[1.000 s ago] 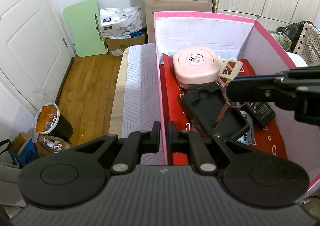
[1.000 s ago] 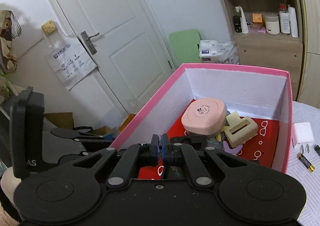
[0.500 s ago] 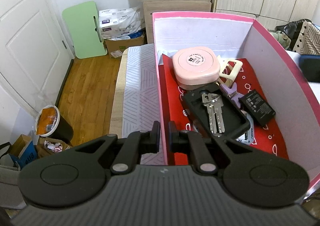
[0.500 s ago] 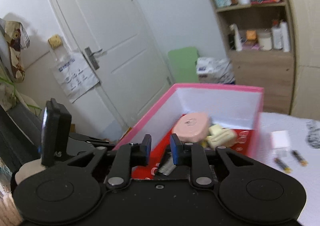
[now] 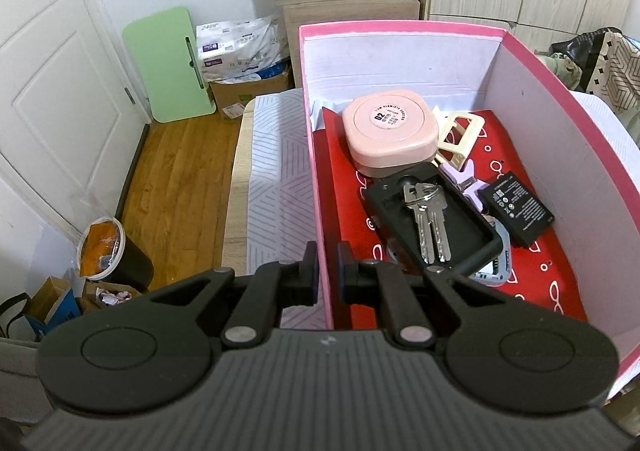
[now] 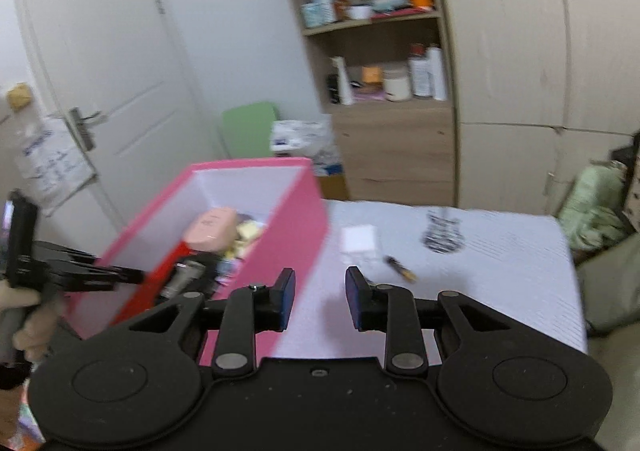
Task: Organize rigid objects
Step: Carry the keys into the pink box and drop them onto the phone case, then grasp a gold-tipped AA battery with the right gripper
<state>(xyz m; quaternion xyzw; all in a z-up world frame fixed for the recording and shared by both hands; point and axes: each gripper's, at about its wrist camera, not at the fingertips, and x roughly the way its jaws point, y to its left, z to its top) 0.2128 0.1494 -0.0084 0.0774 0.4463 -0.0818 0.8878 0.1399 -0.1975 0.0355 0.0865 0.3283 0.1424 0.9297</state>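
In the left wrist view, the left gripper (image 5: 327, 275) sits at the bottom centre, its fingers pinching the near left wall of a pink box (image 5: 316, 155) that fills the right half of the frame. Inside the box lie a pink round case (image 5: 390, 137), a black tray (image 5: 432, 223) holding keys (image 5: 428, 223), and a black battery (image 5: 516, 207) toward the right. In the blurred right wrist view, the right gripper (image 6: 320, 301) at lower centre has its fingers spread and empty above the desk (image 6: 500, 271), where a white charger (image 6: 359, 241) and a small battery (image 6: 401, 269) lie right of the box.
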